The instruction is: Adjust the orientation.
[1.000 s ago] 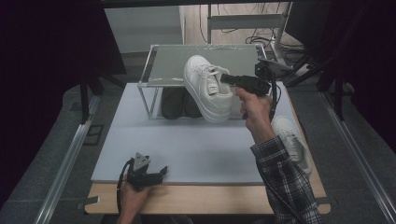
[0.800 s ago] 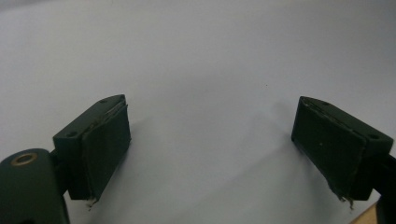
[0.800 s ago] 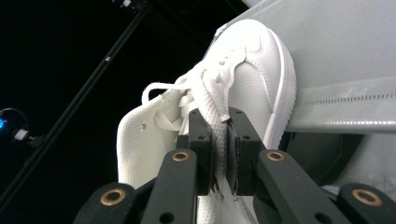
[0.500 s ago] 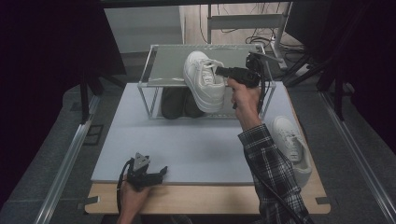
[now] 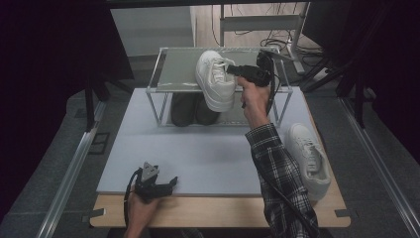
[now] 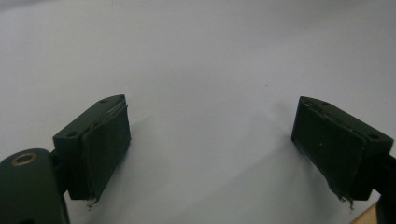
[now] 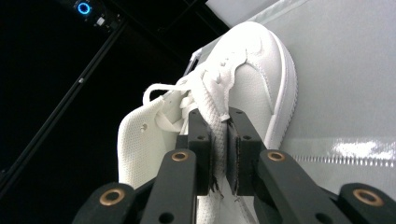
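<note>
While clamped in right gripper point(image 5: 233, 71), white sneaker point(image 5: 214, 79) shifted farther onto rack point(image 5: 178, 67), seemingly.

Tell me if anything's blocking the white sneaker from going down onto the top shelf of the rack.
Nothing visible does. The right gripper is clamped on the white sneaker at its laces, above the rack's top shelf, whose surface is bare beside the shoe. The dark shoes sit on the level below.

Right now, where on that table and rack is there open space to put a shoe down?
The grey mat is bare between the rack and the left claw. The rack's top left half is free. It is crowded under the rack, where dark shoes sit, and at the right edge by the second white shoe.
</note>
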Demonstrator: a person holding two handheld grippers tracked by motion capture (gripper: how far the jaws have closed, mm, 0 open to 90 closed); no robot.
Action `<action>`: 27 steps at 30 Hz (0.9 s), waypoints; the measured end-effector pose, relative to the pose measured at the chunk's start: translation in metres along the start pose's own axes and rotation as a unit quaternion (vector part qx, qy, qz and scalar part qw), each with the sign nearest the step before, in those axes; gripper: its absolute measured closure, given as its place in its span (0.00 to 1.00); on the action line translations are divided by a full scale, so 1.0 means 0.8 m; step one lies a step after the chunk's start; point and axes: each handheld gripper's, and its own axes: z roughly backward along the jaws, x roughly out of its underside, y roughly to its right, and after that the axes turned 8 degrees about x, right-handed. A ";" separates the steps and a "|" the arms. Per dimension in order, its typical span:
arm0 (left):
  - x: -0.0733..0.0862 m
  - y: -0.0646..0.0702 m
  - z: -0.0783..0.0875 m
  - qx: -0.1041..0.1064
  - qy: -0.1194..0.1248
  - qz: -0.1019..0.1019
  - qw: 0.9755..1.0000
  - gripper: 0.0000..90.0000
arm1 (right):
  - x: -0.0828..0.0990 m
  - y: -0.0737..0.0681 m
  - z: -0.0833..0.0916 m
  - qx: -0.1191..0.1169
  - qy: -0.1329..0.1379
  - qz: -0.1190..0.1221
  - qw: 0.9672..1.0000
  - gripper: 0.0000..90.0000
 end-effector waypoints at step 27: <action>0.000 0.000 0.000 0.000 -0.001 0.000 1.000 0.13 | -0.004 -0.012 -0.001 -0.022 0.015 0.042 0.999 0.61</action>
